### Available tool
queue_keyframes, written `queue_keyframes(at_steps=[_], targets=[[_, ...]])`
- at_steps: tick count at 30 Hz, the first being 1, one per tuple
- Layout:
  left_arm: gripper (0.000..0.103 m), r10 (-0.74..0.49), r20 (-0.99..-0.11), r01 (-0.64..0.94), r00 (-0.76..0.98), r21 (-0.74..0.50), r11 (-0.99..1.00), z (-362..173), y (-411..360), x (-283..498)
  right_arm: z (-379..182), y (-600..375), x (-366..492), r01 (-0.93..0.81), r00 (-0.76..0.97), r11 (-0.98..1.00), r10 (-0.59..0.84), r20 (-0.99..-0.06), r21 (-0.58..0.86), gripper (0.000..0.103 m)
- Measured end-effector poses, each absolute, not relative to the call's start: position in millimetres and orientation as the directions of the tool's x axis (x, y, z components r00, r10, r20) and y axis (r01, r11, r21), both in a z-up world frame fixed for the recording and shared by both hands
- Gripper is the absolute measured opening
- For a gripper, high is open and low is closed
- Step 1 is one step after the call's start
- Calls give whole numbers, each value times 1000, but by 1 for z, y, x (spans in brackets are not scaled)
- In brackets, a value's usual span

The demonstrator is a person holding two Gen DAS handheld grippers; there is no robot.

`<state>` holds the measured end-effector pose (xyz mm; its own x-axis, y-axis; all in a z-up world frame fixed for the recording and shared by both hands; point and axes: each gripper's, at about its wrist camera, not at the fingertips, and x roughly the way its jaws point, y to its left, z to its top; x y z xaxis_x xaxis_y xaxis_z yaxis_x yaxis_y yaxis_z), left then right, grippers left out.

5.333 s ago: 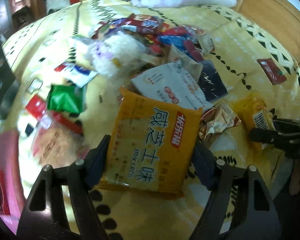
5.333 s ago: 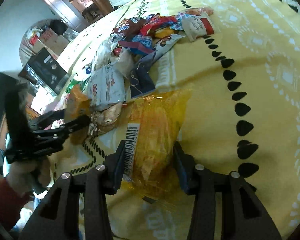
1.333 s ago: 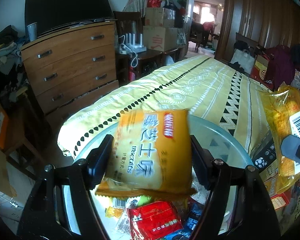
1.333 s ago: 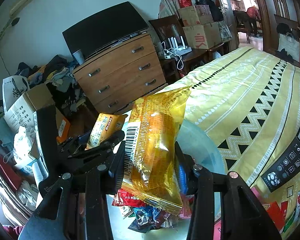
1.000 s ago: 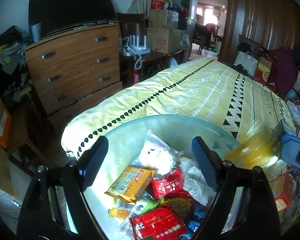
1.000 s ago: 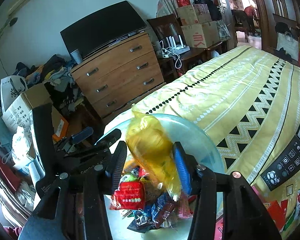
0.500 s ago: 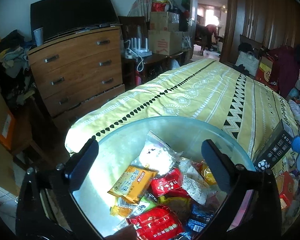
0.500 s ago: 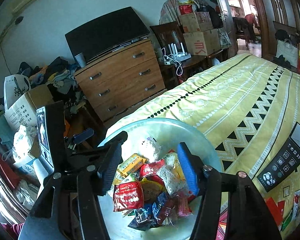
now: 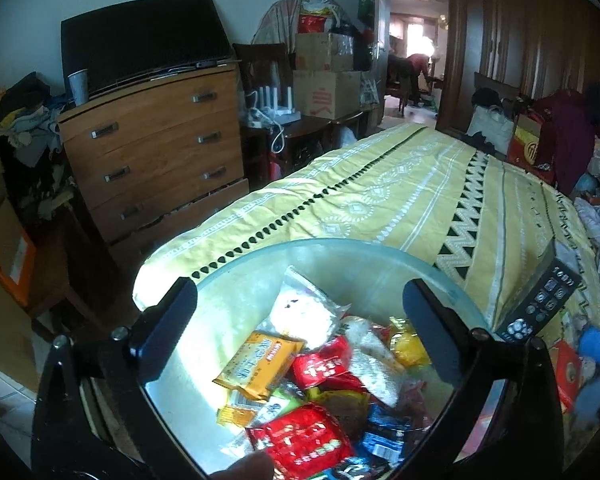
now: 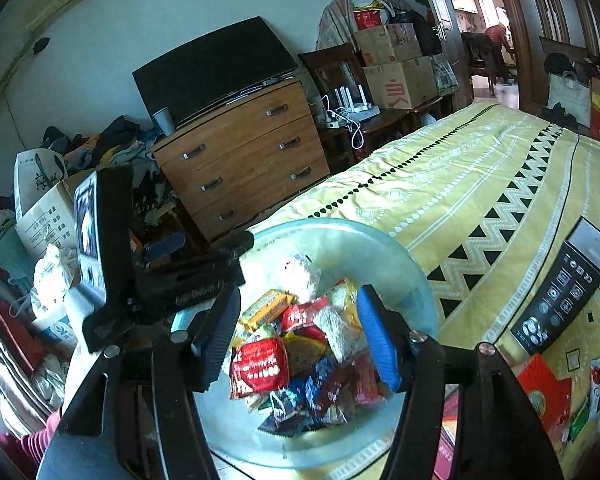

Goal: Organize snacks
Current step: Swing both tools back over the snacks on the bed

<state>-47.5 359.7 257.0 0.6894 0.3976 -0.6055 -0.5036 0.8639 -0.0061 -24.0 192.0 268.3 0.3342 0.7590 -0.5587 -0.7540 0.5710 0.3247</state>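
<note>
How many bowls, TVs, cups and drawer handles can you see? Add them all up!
Bowl: 1
TV: 1
Cup: 1
Drawer handles: 6
Total: 9

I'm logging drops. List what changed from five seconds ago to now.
Both tools carried their packets from the bed to the glass bowl and let go. The orange biscuit packet now lies in the bowl; left tool and right tool are open and empty. The yellow bedspread and black remote stayed put.
</note>
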Motion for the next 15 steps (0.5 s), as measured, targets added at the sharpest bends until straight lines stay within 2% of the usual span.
queue_keyframes(at_steps=[4, 9, 15], targets=[[103, 342, -581, -444, 739, -38, 895, 264, 338, -52, 255, 155, -43, -739, 374, 600, 743, -555, 306, 64], [103, 194, -569, -276, 799, -60, 959, 272, 281, -45, 215, 70, -65, -648, 443, 697, 672, -594, 306, 64], [103, -35, -537, -8, 843, -78, 997, 293, 182, -41, 139, -85, -73, -360, 493, 861, 503, -710, 359, 64]])
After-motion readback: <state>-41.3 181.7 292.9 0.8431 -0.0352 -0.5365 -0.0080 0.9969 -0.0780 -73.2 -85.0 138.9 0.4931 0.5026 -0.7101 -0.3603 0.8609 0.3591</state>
